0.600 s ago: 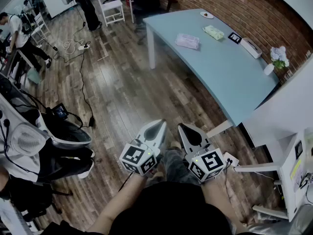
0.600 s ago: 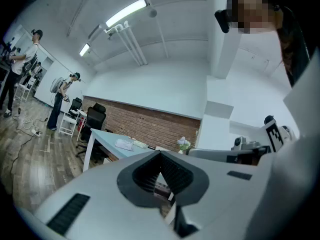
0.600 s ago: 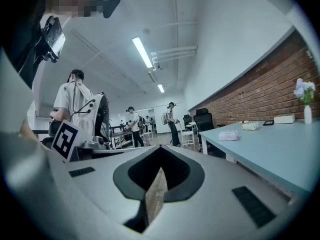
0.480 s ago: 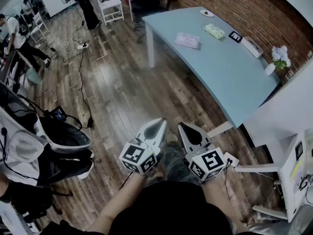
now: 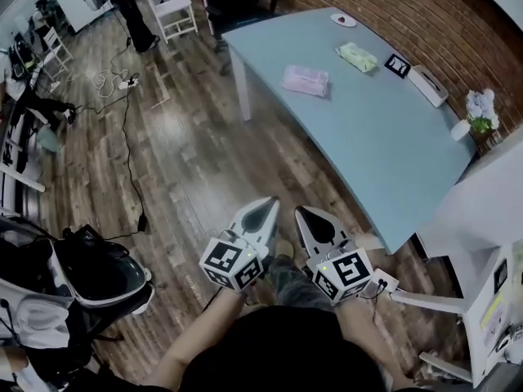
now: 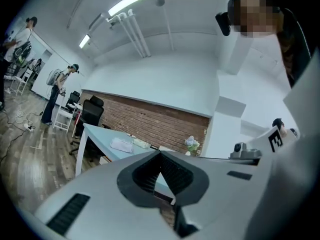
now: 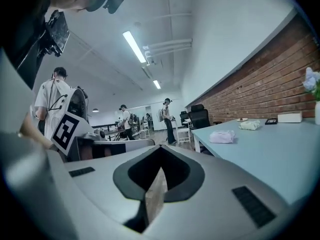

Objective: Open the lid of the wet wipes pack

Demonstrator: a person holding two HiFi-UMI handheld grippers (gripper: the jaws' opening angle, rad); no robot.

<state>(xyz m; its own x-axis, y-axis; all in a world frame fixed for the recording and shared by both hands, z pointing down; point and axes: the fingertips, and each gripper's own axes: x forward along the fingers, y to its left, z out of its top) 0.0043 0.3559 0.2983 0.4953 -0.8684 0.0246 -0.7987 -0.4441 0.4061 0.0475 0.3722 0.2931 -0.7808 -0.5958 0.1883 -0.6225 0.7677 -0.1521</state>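
A red brick wall point(image 5: 441, 23) is running behind a pale blue table point(image 5: 368, 137), a dark wooden floor point(image 5: 188, 170) is stretching out, strip lights point(image 6: 131, 0) are glowing overhead

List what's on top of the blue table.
Visible: pink wipes pack, green pack, black marker card, white box, flower vase, small dish at the far end. A white partition covers the near right corner of the table.

Blue table point(image 5: 384, 137), brick wall point(image 5: 409, 6), potted flowers point(image 5: 480, 104)
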